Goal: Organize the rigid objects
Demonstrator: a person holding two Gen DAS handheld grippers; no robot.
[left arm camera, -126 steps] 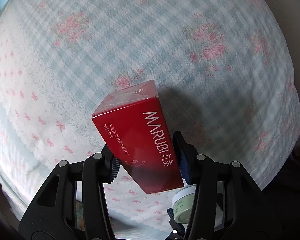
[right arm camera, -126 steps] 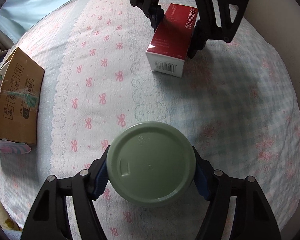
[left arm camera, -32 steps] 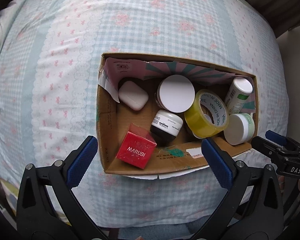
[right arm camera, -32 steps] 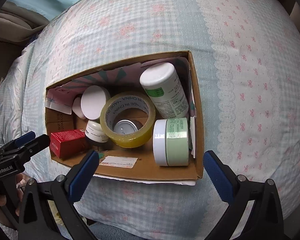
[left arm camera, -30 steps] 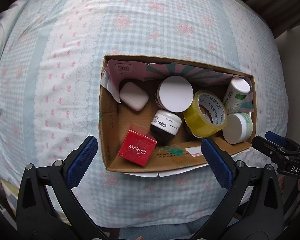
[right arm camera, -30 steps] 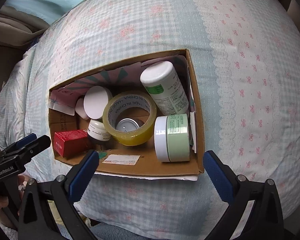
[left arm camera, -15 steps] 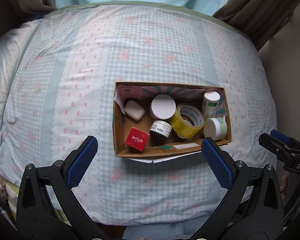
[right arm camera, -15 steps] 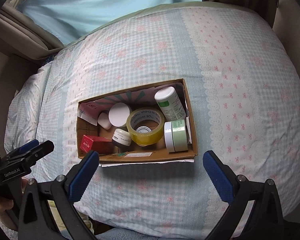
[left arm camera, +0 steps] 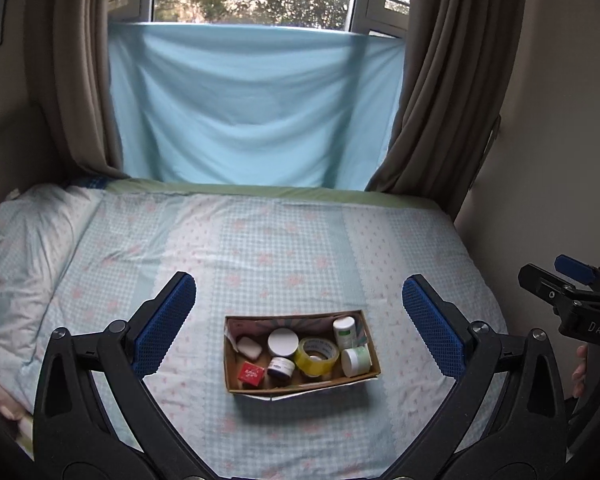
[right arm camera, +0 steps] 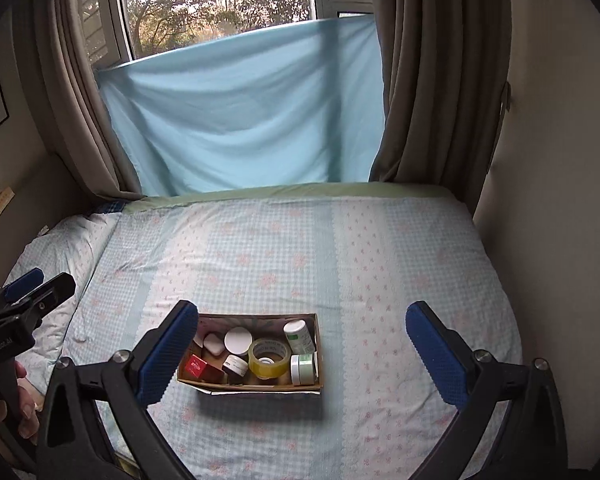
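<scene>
A cardboard box (left arm camera: 228, 376) (right arm camera: 256, 389) sits on the bed near its front edge. It holds a red Marubi carton (left arm camera: 251, 373) (right arm camera: 196, 368), a green-lidded jar (left arm camera: 356, 361) (right arm camera: 303, 369), a yellow tape roll (left arm camera: 315, 356) (right arm camera: 269, 356), a white bottle (left arm camera: 344, 332), a white round lid (left arm camera: 283, 342), a dark jar (left arm camera: 280, 367) and a white case (left arm camera: 249, 347). My left gripper (left arm camera: 299, 326) is open and empty, well back from the box. My right gripper (right arm camera: 302, 344) is open and empty too, also well back.
The bed (left arm camera: 300, 248) has a blue checked cover with pink flowers. A pillow (left arm camera: 24, 232) lies at the left. A light blue sheet (left arm camera: 252, 108) hangs over the window between brown curtains (left arm camera: 452, 80). A wall (right arm camera: 560, 160) stands close on the right.
Both grippers have let go of the red carton and the green jar into the box, then pulled back and up. The box now looks small and the window is in view.
</scene>
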